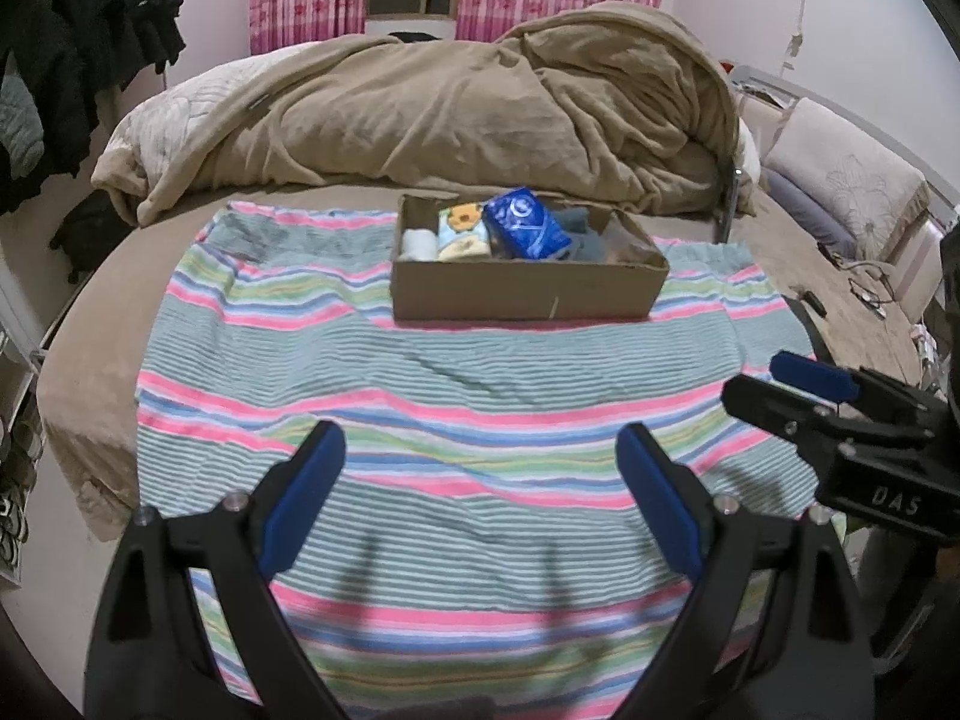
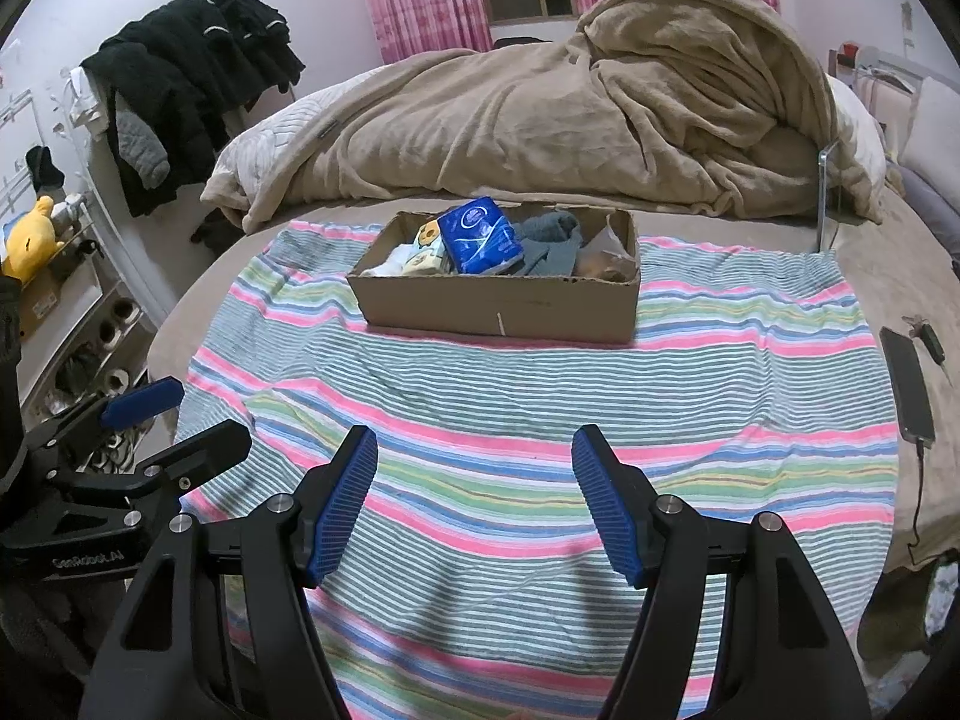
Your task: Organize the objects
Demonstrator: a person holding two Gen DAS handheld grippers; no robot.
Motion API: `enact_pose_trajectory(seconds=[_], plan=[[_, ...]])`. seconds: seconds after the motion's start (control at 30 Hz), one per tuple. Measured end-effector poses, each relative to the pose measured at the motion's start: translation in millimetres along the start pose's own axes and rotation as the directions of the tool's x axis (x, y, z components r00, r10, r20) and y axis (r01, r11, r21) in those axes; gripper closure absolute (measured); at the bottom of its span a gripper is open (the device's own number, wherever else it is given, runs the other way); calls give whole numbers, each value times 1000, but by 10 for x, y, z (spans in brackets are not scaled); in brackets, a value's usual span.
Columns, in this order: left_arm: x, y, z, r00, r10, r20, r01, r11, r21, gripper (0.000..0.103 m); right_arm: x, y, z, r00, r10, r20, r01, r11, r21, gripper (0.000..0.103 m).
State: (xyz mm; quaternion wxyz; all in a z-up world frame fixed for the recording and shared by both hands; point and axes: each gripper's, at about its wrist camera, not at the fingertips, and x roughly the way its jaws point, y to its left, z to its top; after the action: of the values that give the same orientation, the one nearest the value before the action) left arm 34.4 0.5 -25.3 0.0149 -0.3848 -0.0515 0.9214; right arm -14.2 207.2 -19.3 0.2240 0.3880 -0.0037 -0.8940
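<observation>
— What were the two grabbers doing, close to you?

— The left gripper had its jaws wide apart with nothing in them. The right gripper was open too and held nothing. Both hung over the near part of the striped towel, pointing down at a slant. I think they were just waiting there.

— Why was the towel there?

— Maybe to keep the bed clean and give a flat spot to work on.

— And further away?

— The cardboard box sat on the far end of the towel. Inside it were a blue packet, a grey cloth and some small packs I could not tell apart. They looked tidied away already. Behind the box lay a big tan blanket, all bunched up.
</observation>
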Motion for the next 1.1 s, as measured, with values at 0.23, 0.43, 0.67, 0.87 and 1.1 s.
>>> enact_pose_trajectory(seconds=[0.23, 0.43, 0.67, 0.87, 1.1], plan=[[38, 15, 32, 1000, -1, -2, 1, 1000, -2, 10, 18, -36, 25, 1000, -2, -3, 2, 1000, -1, 32], [49, 36, 44, 1000, -5, -7, 5, 1000, -4, 10, 50, -90, 43, 1000, -10, -6, 10, 1000, 5, 32], [88, 56, 49, 1000, -9, -14, 9, 1000, -15, 10, 78, -66, 47, 1000, -9, -17, 9, 1000, 2, 32], [141, 75, 61, 1000, -10, -24, 9, 1000, -19, 10, 110, -67, 63, 1000, -6, -23, 6, 1000, 3, 32], [261, 77, 89, 999, -14, -38, 14, 1000, -9, 10, 230, -115, 110, 999, -3, -39, 3, 1000, -1, 32]])
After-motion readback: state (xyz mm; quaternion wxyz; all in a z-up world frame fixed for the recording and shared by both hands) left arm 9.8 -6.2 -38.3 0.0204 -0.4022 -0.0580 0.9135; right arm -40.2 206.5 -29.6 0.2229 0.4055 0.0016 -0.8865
